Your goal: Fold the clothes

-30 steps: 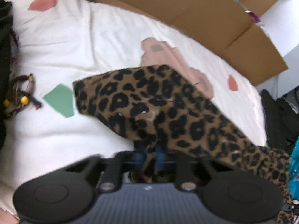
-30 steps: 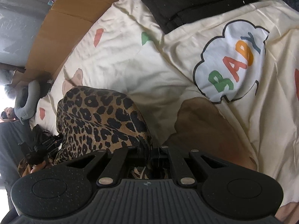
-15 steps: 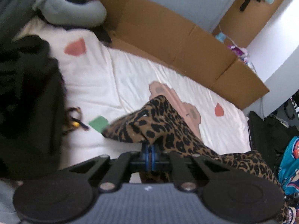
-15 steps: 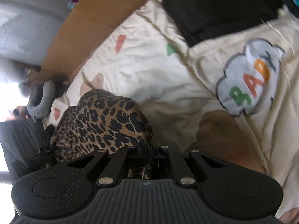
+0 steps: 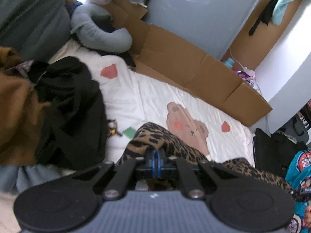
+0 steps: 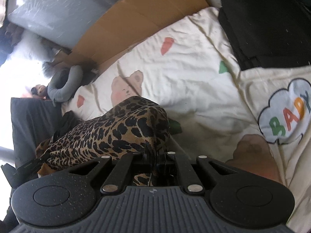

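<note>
A leopard-print garment [image 5: 175,147] hangs above a cream bedsheet [image 5: 147,97] with cartoon bears. My left gripper [image 5: 155,156] is shut on one edge of it, the cloth bunched around the blue pads. In the right wrist view the same leopard garment [image 6: 120,132] drapes to the left of my right gripper [image 6: 155,155], which is shut on another edge of it. Both grippers hold it lifted off the bedsheet [image 6: 184,73]. The fingertips are hidden in the cloth.
A heap of black and brown clothes [image 5: 58,106] lies at the left. A folded black stack [image 6: 268,23] sits at the far right of the bed. Cardboard panels [image 5: 184,64] line the far side. A grey neck pillow [image 5: 97,33] lies at the bed's head.
Both grippers have risen with the leopard garment, lifting it off the sheet; more of the room and bed shows than a second ago.
</note>
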Available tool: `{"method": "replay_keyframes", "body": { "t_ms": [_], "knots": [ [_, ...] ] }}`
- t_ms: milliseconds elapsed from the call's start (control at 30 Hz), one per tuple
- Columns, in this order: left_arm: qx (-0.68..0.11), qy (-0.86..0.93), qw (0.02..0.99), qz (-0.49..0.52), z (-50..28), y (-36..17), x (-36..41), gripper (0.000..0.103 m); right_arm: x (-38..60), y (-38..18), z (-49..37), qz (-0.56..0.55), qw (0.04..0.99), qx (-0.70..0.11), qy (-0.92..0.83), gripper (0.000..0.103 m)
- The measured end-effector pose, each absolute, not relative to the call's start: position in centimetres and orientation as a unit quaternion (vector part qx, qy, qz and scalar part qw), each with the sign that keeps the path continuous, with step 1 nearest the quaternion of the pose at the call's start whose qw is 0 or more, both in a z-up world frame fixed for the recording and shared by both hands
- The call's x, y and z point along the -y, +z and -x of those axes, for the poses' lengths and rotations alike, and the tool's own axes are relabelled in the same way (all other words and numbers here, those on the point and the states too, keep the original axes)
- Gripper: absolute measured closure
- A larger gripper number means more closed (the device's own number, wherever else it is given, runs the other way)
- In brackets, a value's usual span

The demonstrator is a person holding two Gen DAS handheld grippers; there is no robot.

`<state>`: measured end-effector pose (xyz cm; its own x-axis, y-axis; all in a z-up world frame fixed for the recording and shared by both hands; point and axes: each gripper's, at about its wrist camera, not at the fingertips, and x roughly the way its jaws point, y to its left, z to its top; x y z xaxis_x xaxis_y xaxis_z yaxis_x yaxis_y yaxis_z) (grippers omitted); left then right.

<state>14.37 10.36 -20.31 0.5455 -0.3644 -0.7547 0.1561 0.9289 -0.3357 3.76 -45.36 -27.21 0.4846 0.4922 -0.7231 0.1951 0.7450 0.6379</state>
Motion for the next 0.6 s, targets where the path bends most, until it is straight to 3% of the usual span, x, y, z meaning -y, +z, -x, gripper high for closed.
{"method": "replay_keyframes", "body": {
  "t_ms": [600],
  "knots": [
    [-0.515, -0.105, 0.834, 0.167, -2.3, -25.5, -14.0, 0.1, 45.5, -29.5, -0.7, -0.305, 0.772, -0.543, 0.124, 0.102]
  ]
}}
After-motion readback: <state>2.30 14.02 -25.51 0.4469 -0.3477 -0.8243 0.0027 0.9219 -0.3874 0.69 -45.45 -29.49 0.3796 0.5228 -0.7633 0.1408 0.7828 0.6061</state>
